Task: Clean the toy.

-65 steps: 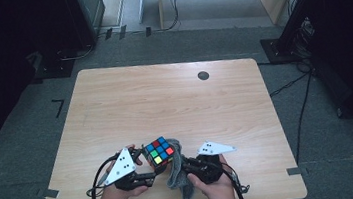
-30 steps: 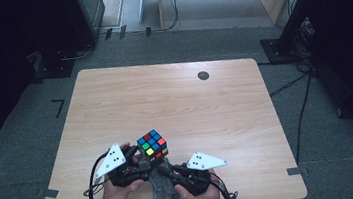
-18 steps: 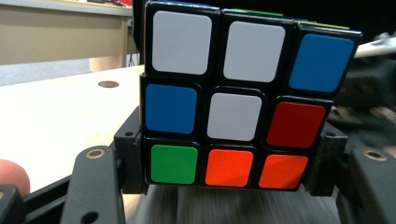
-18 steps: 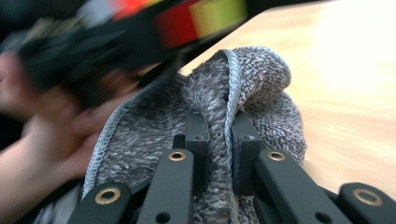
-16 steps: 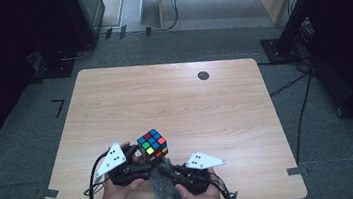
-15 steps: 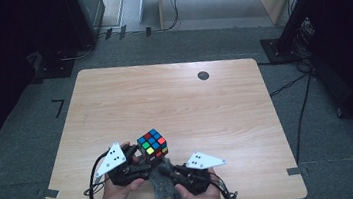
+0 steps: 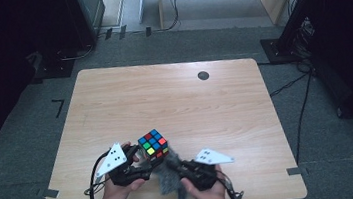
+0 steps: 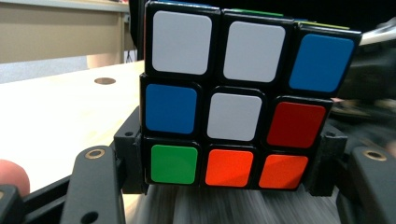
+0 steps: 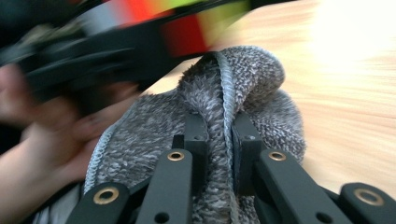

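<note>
Two jaws clamped: left gripper point(image 8: 224, 186) on scrambled cube point(image 8: 238, 98), right gripper point(image 9: 219, 144) on fuzzy grey cloth point(image 9: 243, 93).

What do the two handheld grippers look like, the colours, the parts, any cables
Both the left gripper and the right gripper are black, each topped by a pale grey three-cornered plate with dark dots. Their flat black jaw arms carry brass-ringed holes. A black cable trails from each. The forearms are bare, no sleeves in sight.
</note>
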The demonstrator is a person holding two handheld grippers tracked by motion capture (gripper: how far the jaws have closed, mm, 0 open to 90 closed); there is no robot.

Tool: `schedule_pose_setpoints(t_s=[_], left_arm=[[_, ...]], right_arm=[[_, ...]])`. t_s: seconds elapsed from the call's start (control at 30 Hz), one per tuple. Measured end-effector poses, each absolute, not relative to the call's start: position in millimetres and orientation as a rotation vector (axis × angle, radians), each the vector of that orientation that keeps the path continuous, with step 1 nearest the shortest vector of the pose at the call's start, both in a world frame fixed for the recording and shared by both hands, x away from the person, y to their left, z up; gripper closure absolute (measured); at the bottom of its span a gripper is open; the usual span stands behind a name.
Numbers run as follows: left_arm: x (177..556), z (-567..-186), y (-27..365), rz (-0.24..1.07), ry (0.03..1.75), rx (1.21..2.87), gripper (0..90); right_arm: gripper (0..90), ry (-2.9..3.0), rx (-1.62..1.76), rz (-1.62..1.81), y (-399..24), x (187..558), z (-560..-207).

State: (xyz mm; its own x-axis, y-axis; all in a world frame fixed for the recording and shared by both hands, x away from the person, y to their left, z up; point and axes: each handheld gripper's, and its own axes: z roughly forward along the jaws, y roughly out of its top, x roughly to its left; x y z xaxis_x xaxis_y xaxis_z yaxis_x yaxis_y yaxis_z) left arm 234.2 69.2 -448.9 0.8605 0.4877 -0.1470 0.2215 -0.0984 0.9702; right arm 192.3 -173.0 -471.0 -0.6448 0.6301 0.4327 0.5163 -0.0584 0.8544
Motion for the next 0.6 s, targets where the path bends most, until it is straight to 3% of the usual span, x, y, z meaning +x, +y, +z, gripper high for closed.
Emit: schedule_pose_setpoints(t_s=[0.13, 0.37, 0.43, 0.6], left_arm=[[231.8, -450.3, 67.2, 0.255, 0.543, 1.693, 33.6], [232.1, -449.0, 71.4, 0.297, 0.543, 1.718, 33.7], [232.0, -451.7, 68.6, 0.345, 0.535, 1.759, 33.7], [223.2, -465.1, 45.1, 0.51, 0.45, 1.956, 33.6]], right_arm=[[80.8, 2.12, 1.179, 1.824, -159.6, 185.0, -461.8], [81.3, 1.777, 1.465, 1.834, -216.0, 198.1, -454.7], [80.9, 1.692, 1.413, 1.826, -233.9, 193.9, -431.1], [80.3, 1.76, 1.175, 1.787, -217.2, 175.4, -399.8]])
